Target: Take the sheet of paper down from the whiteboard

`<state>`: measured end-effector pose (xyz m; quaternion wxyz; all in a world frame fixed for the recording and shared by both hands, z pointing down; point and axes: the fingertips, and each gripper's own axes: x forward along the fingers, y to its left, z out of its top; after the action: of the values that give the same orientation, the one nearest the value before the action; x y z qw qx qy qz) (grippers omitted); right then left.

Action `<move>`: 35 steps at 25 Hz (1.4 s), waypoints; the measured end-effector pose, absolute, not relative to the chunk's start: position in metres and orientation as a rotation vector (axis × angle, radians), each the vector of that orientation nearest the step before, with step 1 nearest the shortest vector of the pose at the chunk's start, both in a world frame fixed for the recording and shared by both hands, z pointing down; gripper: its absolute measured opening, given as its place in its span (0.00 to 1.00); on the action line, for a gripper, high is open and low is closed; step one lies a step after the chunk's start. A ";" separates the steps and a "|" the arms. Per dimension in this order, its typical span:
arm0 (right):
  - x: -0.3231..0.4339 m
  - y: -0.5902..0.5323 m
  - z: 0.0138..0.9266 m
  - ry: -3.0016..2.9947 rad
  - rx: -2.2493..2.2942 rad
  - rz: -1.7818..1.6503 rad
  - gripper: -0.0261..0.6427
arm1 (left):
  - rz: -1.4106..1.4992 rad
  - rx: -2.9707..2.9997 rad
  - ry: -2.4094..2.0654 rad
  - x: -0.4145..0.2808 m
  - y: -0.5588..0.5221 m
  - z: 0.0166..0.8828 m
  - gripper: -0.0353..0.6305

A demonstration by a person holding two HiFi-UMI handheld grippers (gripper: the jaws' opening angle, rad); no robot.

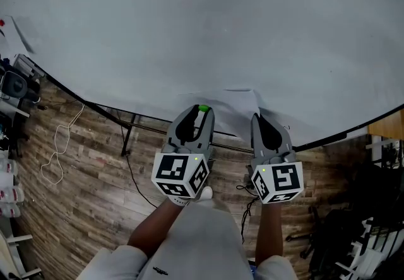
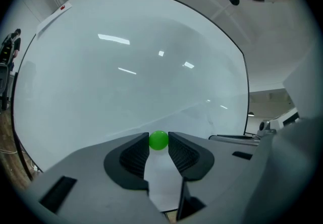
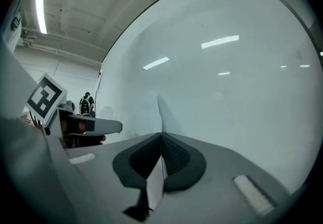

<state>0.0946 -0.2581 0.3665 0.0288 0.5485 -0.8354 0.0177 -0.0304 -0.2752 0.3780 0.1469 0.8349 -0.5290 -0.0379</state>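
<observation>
**Whiteboard** (image 1: 189, 26): a pale face that fills the upper part of the head view and most of both gripper views. Its dark-framed lower edge arcs from the left margin down to the right. A wide stretch of board face lies above the grippers and to either side of them.

**Wooden floor** (image 1: 82, 171): the plank surface below the board's edge. A light cable (image 1: 60, 146) loops across it at left, and a dark stand leg (image 1: 128, 134) drops from the board. Dark equipment crowds the far left and far right margins of the floor.

**Sheet of paper** (image 1: 235, 107): white, low on the whiteboard near its lower edge, between the two grippers. Its right edge stands away from the board face where it is gripped.

**Right gripper** (image 1: 261, 116): points level at the board. Its jaws are fully closed, and the edge of the sheet is pinched between the pads and runs out past their tips.

**Left gripper** (image 1: 199, 115): just beside the right one and also level. Its jaws are partly apart, and their tips press on either side of a green ball (image 1: 203, 108) that sits against the sheet.
</observation>
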 end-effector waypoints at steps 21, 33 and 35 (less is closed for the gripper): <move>0.143 -0.161 0.339 -2.548 2.062 -0.055 0.05 | -0.167 2.516 -1.526 -0.088 -0.190 0.347 0.24; 0.170 -0.114 0.355 -2.428 2.158 -0.133 0.05 | -0.127 2.574 -1.501 -0.098 -0.161 0.359 0.24; 0.171 -0.110 0.360 -2.418 2.154 -0.139 0.05 | -0.124 2.579 -1.501 -0.099 -0.160 0.360 0.24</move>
<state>0.1707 -0.1103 0.3602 -0.0496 0.6638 -0.7451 -0.0428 -0.0992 -0.1595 0.3601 0.0775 0.8609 -0.5012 -0.0414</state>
